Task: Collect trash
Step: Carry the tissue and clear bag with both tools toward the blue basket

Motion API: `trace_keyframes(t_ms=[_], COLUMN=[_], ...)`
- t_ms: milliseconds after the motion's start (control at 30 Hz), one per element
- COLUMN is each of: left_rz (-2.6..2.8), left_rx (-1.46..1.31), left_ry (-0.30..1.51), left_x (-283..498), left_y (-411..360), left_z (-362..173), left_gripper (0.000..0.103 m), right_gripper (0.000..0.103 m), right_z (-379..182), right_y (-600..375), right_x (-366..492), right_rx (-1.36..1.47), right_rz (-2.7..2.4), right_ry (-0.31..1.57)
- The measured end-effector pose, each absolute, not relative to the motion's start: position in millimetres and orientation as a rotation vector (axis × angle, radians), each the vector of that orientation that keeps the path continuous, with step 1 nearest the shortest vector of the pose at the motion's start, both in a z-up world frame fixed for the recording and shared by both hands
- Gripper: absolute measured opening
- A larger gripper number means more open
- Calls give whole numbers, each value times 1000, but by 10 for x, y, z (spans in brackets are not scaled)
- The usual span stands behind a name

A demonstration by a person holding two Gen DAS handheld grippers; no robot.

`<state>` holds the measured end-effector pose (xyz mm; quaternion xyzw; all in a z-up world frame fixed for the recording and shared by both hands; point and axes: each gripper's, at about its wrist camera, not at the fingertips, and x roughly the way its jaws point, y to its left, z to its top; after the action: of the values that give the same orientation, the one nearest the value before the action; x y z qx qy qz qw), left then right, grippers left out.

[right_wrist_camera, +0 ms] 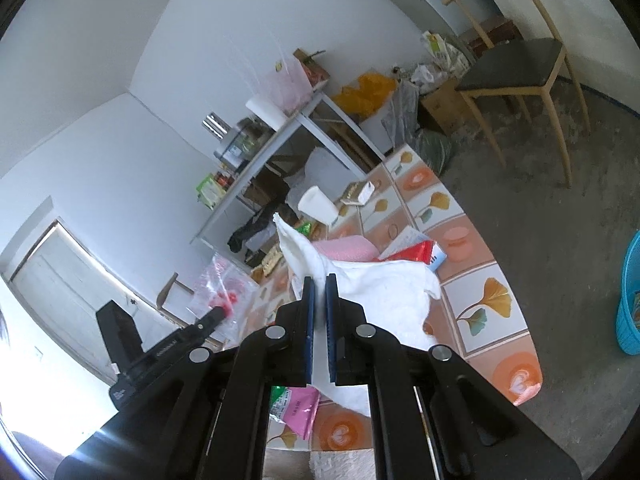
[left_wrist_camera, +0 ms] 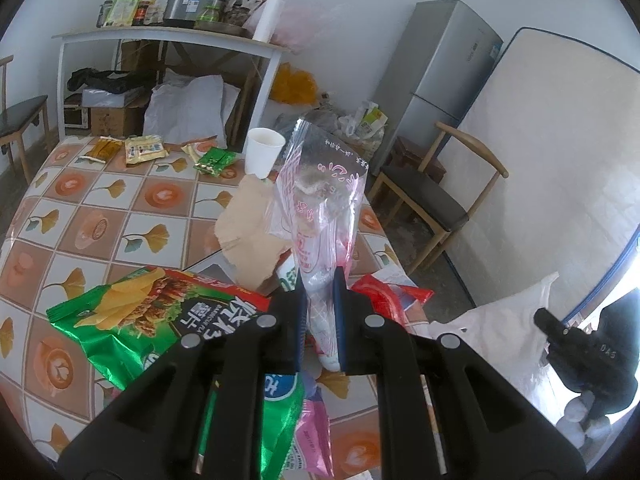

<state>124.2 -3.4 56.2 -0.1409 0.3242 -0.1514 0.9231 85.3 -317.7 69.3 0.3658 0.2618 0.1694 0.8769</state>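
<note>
My left gripper [left_wrist_camera: 319, 280] is shut on a clear plastic wrapper with pink print [left_wrist_camera: 320, 200], which stands up above the table. Below it lie a green chip bag [left_wrist_camera: 160, 320], a torn brown paper bag [left_wrist_camera: 252, 236] and red wrappers [left_wrist_camera: 384, 296]. My right gripper [right_wrist_camera: 319, 280] is shut on a white paper towel [right_wrist_camera: 372, 284] that hangs above the table's edge. In the right wrist view, the left gripper [right_wrist_camera: 216, 314] shows at the left with its clear wrapper [right_wrist_camera: 224, 288]. A pink wrapper [right_wrist_camera: 300, 408] lies under the right gripper.
A white paper cup [left_wrist_camera: 262, 152] and several snack packets [left_wrist_camera: 144, 150] sit at the far end of the tiled tablecloth [left_wrist_camera: 100, 220]. A blue basket [right_wrist_camera: 632, 300] stands on the floor at the right. Wooden chairs [left_wrist_camera: 432, 196], a fridge [left_wrist_camera: 436, 72] and a cluttered shelf table [left_wrist_camera: 168, 36] surround the table.
</note>
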Motion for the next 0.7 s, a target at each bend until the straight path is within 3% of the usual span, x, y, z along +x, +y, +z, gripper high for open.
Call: trace_keyframes(t_ms=[433, 700], left_rz=[-540, -729], left_rx=[-239, -223], left_ry=[671, 768], left_x=[1188, 1287], left_y=[-785, -1524], left_z=[678, 590], left_gripper=[11, 10], right_gripper=[6, 6], right_z=[769, 781], right_y=[-3657, -4174], right_x=[541, 315], right_rx=[807, 860], right_rz=[216, 75], right_ry=[488, 444])
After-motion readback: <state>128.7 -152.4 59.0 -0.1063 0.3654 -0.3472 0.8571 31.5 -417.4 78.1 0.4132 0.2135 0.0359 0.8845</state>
